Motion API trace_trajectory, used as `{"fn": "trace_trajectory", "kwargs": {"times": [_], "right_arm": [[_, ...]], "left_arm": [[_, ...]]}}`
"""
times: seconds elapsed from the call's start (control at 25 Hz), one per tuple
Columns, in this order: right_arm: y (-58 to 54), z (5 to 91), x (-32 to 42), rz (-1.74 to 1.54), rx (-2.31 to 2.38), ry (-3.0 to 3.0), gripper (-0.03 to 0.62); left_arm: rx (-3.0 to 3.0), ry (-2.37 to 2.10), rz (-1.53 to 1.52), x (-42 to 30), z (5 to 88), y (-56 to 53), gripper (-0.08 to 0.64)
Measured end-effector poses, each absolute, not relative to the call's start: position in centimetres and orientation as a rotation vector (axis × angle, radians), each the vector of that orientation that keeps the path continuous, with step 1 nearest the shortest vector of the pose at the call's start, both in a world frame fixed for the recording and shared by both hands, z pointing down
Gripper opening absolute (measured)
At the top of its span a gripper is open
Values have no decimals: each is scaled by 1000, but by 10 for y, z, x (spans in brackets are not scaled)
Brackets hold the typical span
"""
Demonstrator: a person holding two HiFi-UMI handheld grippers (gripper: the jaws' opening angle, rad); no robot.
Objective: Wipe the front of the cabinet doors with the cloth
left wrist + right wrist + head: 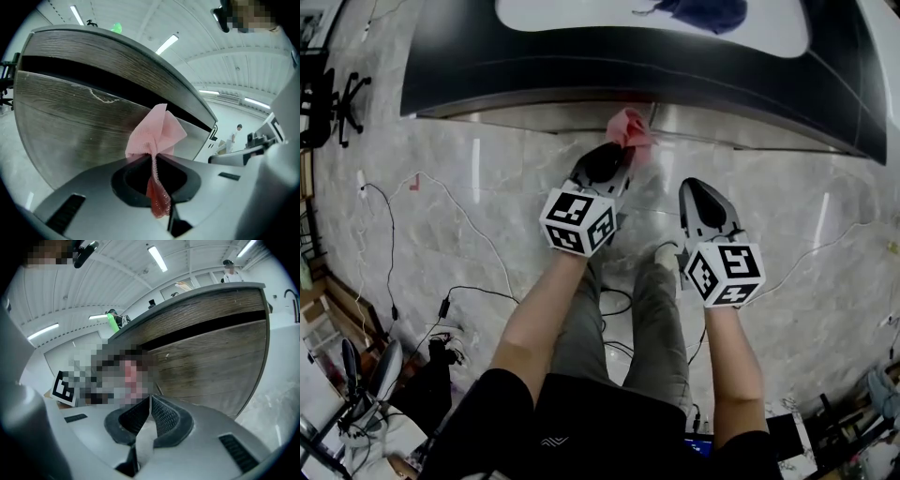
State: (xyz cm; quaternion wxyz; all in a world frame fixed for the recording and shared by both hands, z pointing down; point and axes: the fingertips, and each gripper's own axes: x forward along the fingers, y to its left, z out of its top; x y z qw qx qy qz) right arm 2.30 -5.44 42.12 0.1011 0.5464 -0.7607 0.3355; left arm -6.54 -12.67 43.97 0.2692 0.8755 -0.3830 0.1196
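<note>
Head view looks down on a person standing on a pale marble floor in front of a curved cabinet with a dark top band, both arms stretched toward it. The left gripper reaches furthest, and a pink cloth sticks out of its tip, right up at the lower edge of the cabinet door. From the left gripper view, the left gripper has its jaws clenched on the cloth. One bunch fans out past the tips in front of the wood-grain door front, and a darker tail hangs back between the pads. Whether the cloth actually presses on the door I cannot tell. The right gripper hangs lower and to the side, short of the cabinet, with its marker cube by the wrist. In the right gripper view, the right gripper has its ribbed pads pressed together with nothing between them, and the wood-grain door rises beyond, apart from it. Black cables trail over the floor to the left of the person's legs, and a dark blue bundle lies on the white countertop.
</note>
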Motion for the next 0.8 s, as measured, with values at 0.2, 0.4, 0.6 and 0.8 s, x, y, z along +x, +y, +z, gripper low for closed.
{"fn": "trace_trajectory", "kwargs": {"times": [0.2, 0.4, 0.6, 0.8], "right_arm": [[-67, 424, -8, 989, 1569, -2270, 40], [-78, 431, -52, 991, 1513, -2295, 40], [-86, 444, -102, 996, 1445, -2300, 40], [-96, 458, -151, 979, 1366, -2312, 40]], "left_arm": [[2311, -1107, 333, -116, 448, -126, 32], [2256, -1200, 340, -179, 458, -129, 32], [2192, -1273, 351, -241, 472, -129, 32], [2163, -1301, 359, -290, 485, -132, 32]]}}
